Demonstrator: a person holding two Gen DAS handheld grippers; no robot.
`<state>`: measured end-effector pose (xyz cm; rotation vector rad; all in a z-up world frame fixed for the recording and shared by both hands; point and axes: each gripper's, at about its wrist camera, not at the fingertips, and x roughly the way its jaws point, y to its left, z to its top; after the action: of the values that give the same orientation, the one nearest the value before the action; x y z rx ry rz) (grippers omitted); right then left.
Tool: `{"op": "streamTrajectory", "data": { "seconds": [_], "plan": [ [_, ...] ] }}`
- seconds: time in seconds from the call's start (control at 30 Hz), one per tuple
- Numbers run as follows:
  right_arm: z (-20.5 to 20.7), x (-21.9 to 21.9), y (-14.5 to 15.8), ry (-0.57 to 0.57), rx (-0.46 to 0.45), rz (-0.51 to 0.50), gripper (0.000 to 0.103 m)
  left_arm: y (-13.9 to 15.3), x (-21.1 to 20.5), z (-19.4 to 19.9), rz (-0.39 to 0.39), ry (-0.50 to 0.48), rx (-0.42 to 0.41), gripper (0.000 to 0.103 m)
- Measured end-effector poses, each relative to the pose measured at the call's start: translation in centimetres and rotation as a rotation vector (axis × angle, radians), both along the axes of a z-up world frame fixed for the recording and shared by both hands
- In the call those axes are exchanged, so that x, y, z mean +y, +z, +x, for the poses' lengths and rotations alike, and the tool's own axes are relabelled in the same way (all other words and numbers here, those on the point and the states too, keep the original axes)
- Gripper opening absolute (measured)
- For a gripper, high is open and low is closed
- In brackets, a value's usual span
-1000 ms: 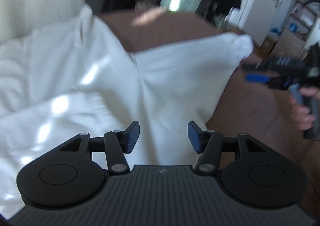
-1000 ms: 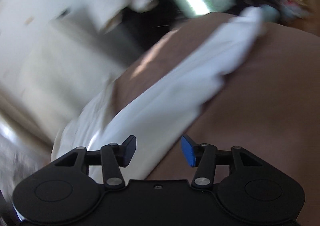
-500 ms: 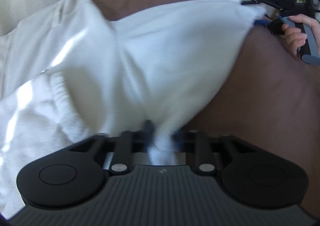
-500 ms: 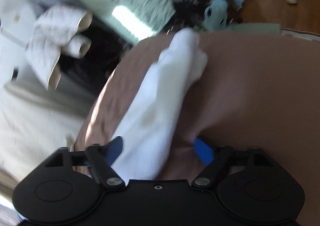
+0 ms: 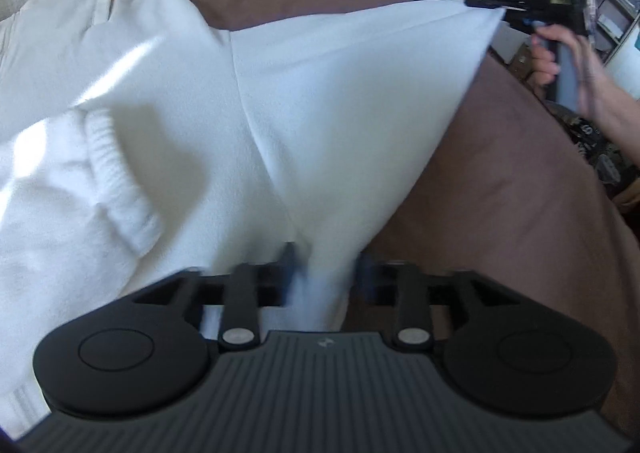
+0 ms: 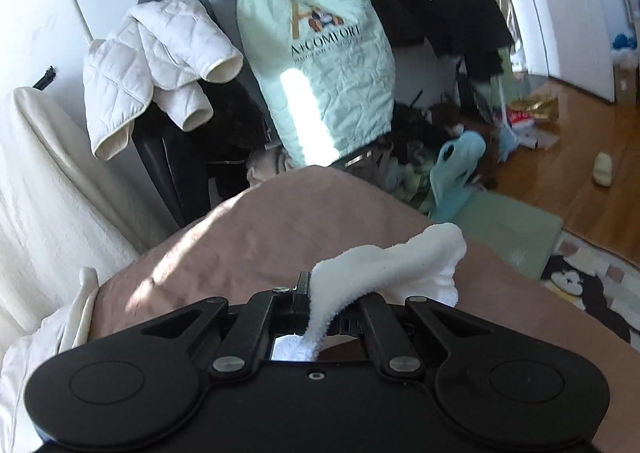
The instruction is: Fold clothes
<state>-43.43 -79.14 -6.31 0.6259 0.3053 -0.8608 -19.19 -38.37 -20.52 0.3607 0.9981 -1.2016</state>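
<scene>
A brown bedspread [image 5: 500, 181] spreads beneath both grippers, and across it stretches a white fleece garment [image 5: 320, 101], pulled taut between them. The left gripper [image 5: 326, 273] has its jaws partly apart and opening, a bunched fold of the garment lying between the blurred pads. The right gripper [image 6: 320, 293] is clamped tight on the garment's far corner, which puffs out just ahead of its jaws. A hand [image 5: 560, 57] carries that right gripper raised, pointing slightly downward.
</scene>
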Motion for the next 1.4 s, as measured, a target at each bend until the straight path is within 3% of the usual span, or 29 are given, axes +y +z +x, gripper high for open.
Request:
{"op": "streamTrajectory", "data": {
  "seconds": [0.13, 0.23, 0.3, 0.4, 0.53, 0.7, 0.8, 0.87, 0.93, 1.03, 1.1, 1.2, 1.3, 1.4],
  "plan": [
    [1.1, 0.6, 1.7, -0.013, 0.023, -0.07, 0.005, 3.0, 3.6, 1.6, -0.016, 0.03, -0.044, 0.051],
    [2.0, 2.0, 3.4, 0.016, 0.074, -0.124, 0.005, 4.9, 6.7, 5.5, -0.059, 0.116, -0.04, 0.058],
    [4.1, 3.7, 4.6, 0.093, 0.133, -0.156, 0.006, 5.4, 8.1, 8.5, -0.038, 0.204, -0.058, 0.058],
    [8.3, 7.9, 6.4, 0.244, 0.155, -0.189, 0.006, 6.4, 10.3, 12.1, -0.027, 0.288, -0.075, 0.058],
    [15.0, 15.9, 8.7, 0.509, 0.171, -0.238, 0.007, 7.8, 14.2, 14.0, -0.034, 0.343, -0.134, 0.058],
    [24.4, 28.7, 9.7, 0.903, 0.181, -0.217, 0.008, 8.9, 17.8, 16.2, 0.143, 0.391, -0.351, 0.058],
    [29.1, 36.1, 9.7, 1.087, 0.142, -0.15, 0.007, 9.2, 20.8, 17.9, 0.141, 0.439, -0.369, 0.059],
    [31.7, 40.7, 9.0, 1.165, 0.156, -0.134, 0.007, 8.9, 23.6, 19.8, 0.138, 0.534, -0.31, 0.064],
    [33.5, 43.9, 7.8, 1.17, 0.211, -0.126, 0.007, 7.8, 26.7, 21.7, 0.176, 0.663, -0.208, 0.064],
    [34.9, 45.9, 6.3, 1.118, 0.269, -0.093, 0.007, 6.0, 30.9, 23.8, 0.127, 0.757, 0.03, 0.064],
    [34.9, 45.7, 6.1, 1.069, 0.26, -0.065, 0.007, 5.1, 33.6, 25.0, 0.031, 0.837, 0.224, 0.064],
    [33.3, 44.9, 6.9, 1.015, 0.164, -0.064, 0.008, 4.4, 35.4, 25.8, -0.152, 0.866, 0.469, 0.064],
    [30.8, 44.5, 4.9, 1.045, 0.118, -0.027, 0.009, 4.1, 34.1, 25.8, -0.224, 0.809, 0.555, 0.064],
    [28.5, 44.3, 2.2, 1.078, 0.114, 0.034, 0.009, 3.5, 31.1, 24.2, -0.172, 0.723, 0.556, 0.064]
  ]
}}
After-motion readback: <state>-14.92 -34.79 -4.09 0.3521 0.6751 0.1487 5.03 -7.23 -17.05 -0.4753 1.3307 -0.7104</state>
